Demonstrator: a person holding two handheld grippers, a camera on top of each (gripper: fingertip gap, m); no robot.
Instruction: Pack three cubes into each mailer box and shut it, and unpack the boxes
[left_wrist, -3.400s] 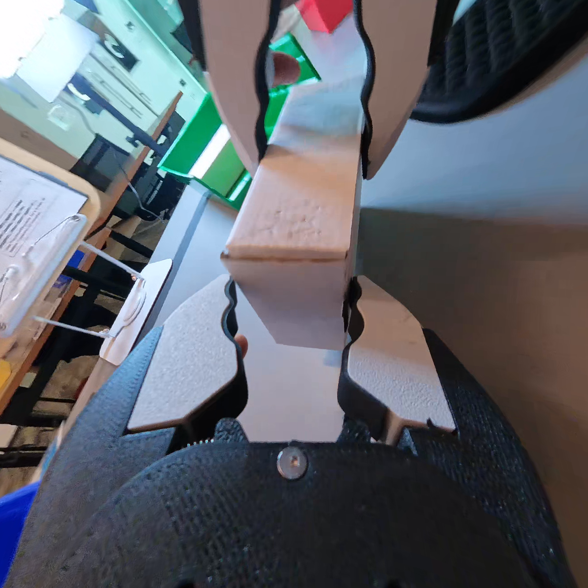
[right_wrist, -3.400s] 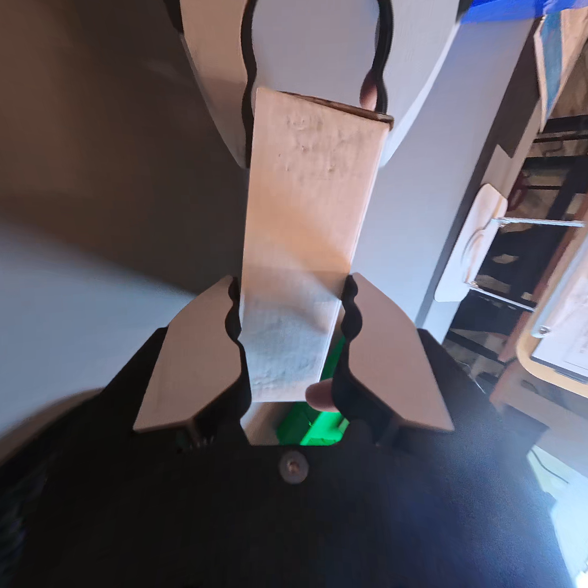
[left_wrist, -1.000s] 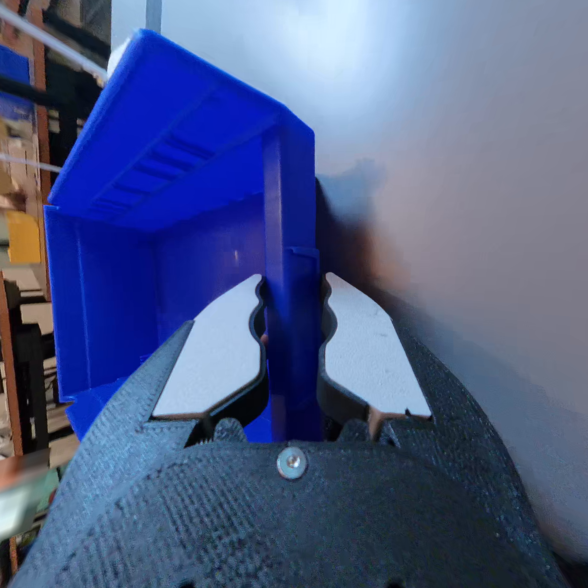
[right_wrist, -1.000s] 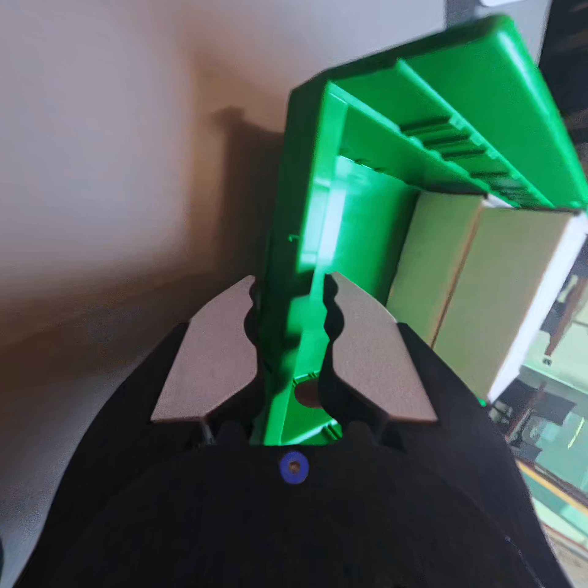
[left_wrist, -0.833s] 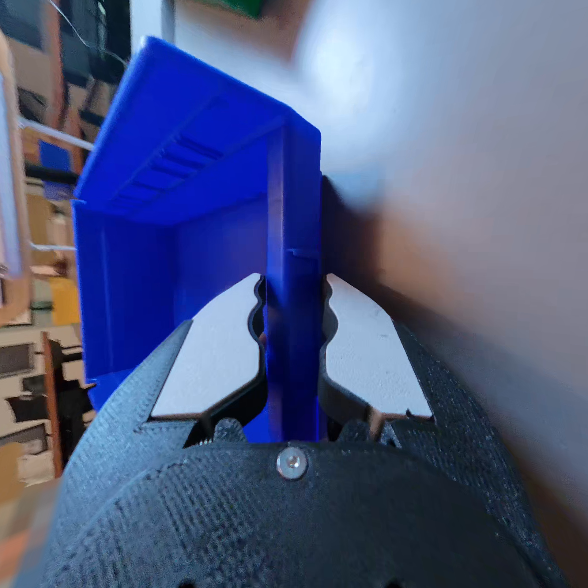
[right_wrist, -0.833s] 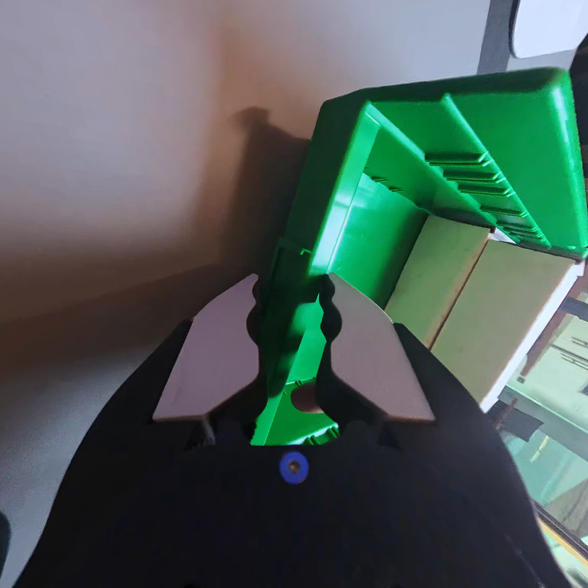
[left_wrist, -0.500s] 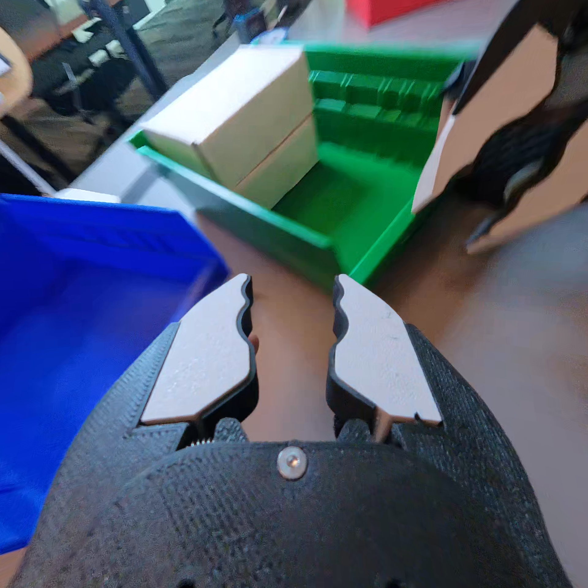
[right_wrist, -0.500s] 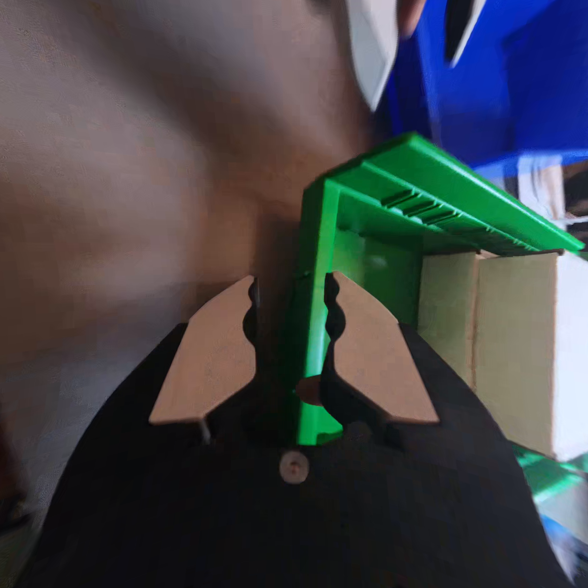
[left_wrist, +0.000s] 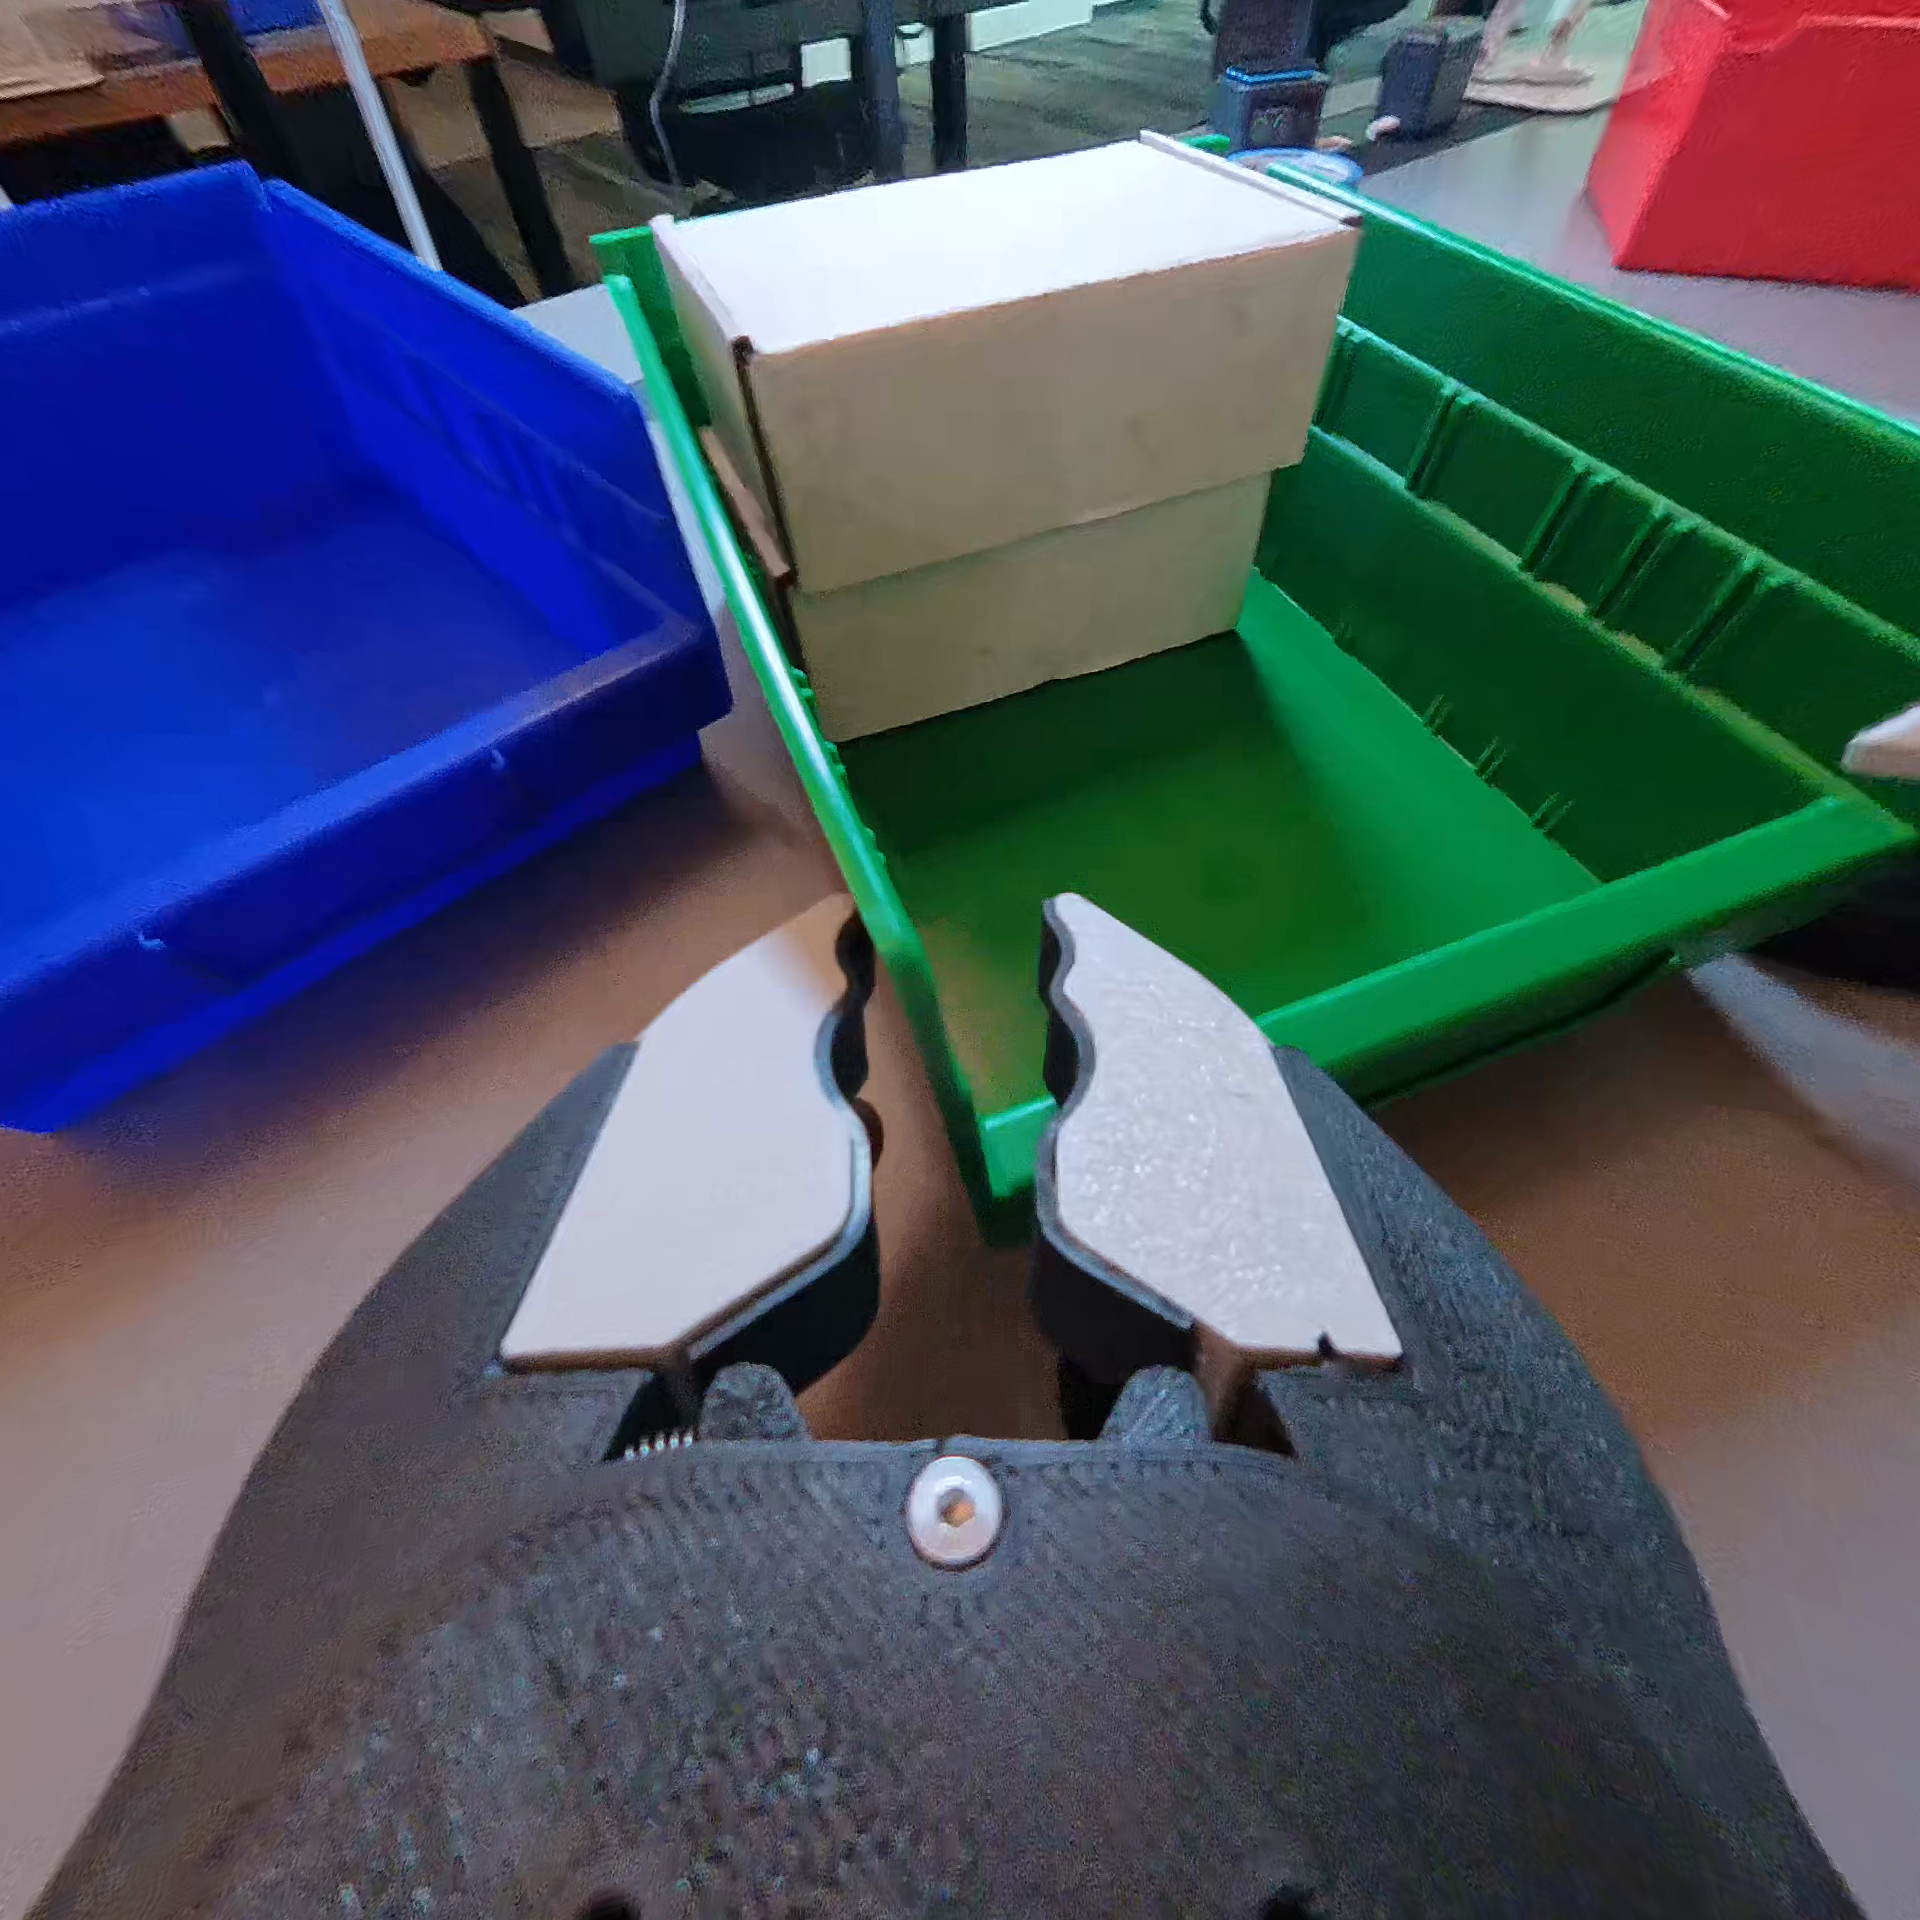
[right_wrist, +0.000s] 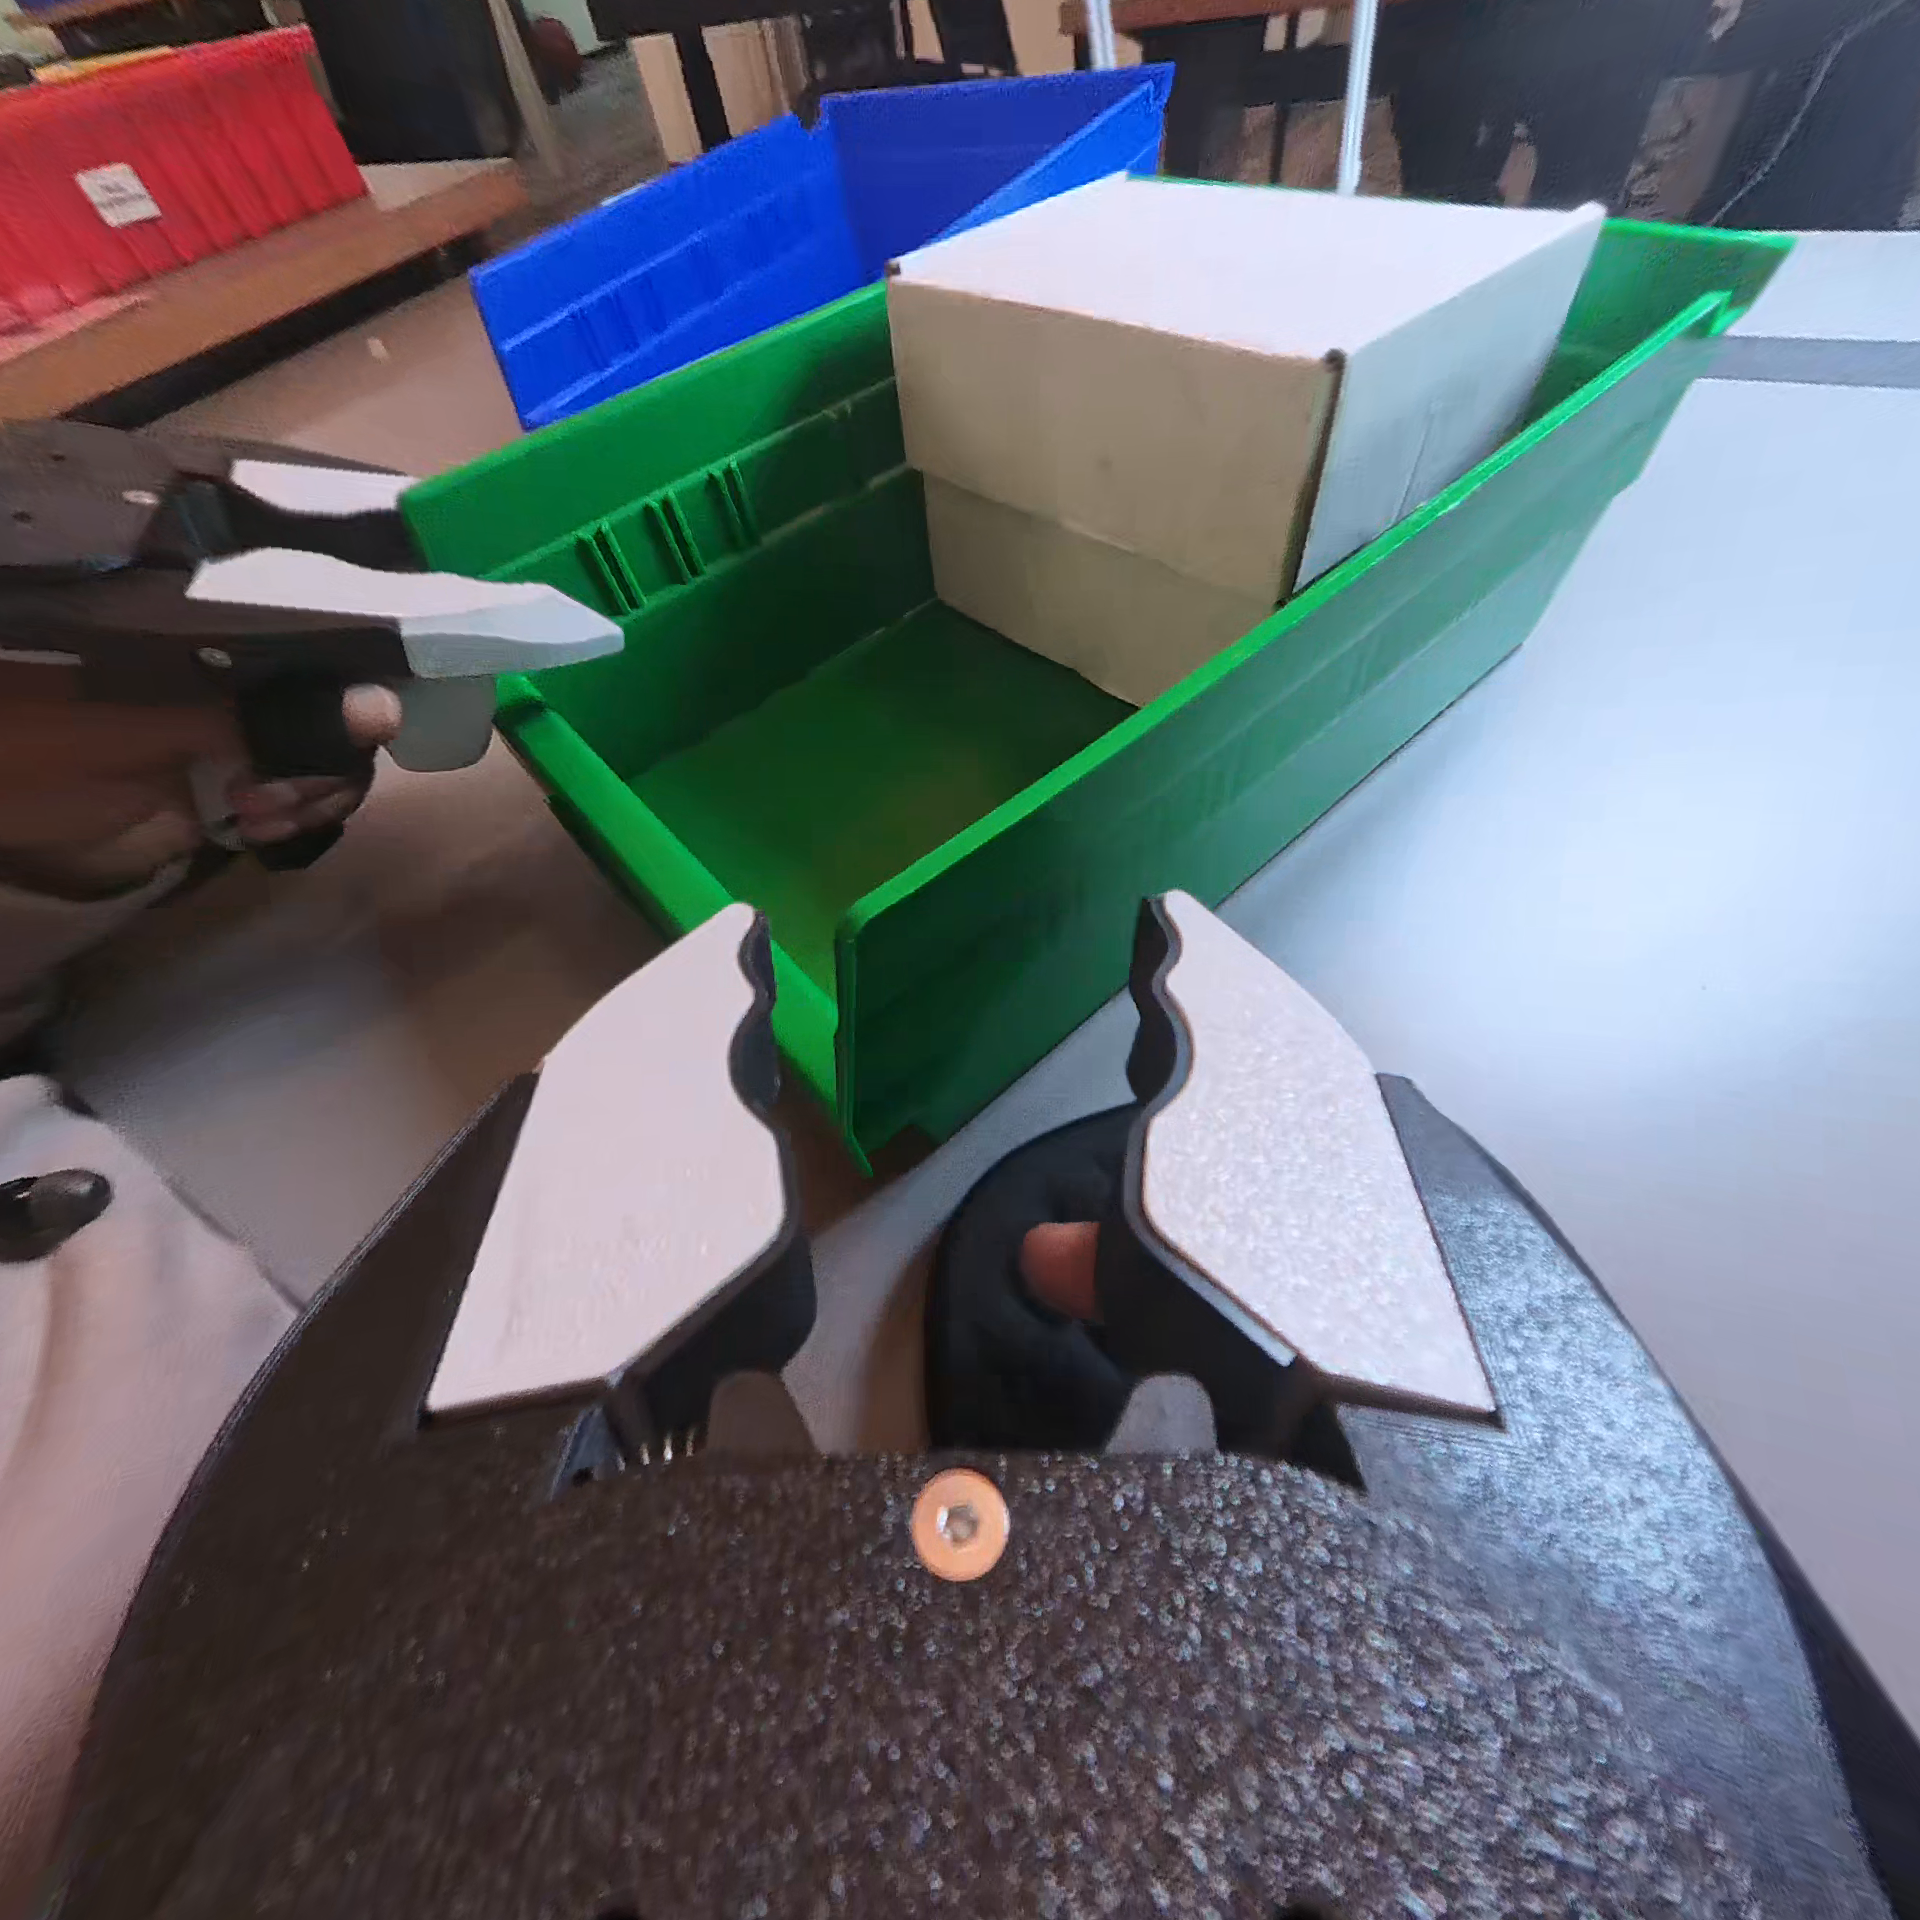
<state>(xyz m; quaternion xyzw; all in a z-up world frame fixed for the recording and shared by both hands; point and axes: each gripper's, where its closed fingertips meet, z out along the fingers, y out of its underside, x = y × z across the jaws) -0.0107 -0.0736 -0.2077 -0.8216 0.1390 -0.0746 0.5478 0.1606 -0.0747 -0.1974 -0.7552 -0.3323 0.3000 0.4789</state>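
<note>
While both grippers hang over the table with nothing between their fingers, two closed cardboard mailer boxes sit stacked, the upper box (left_wrist: 997, 343) squarely on the lower box (left_wrist: 1023, 613), at the far end of the green bin (left_wrist: 1621, 665). That bin's long axis runs away from both cameras, and the boxes lie crosswise to it, filling its width from wall to wall, with the upper one rising above the rim. The near half of the green floor is bare, so there is free room in front of the stack. The left gripper (left_wrist: 951, 1049) has its jaws apart, straddling the bin's near left corner without touching it as far as the view shows. The right gripper (right_wrist: 951, 1023) is spread wider, near the bin's other near corner, apart from it. A blue bin (left_wrist: 312, 623) stands just beside the green one on its left side, with a narrow strip of table (left_wrist: 1662, 1247) between. A red bin (left_wrist: 1766, 145) stands well apart at the far right.
</note>
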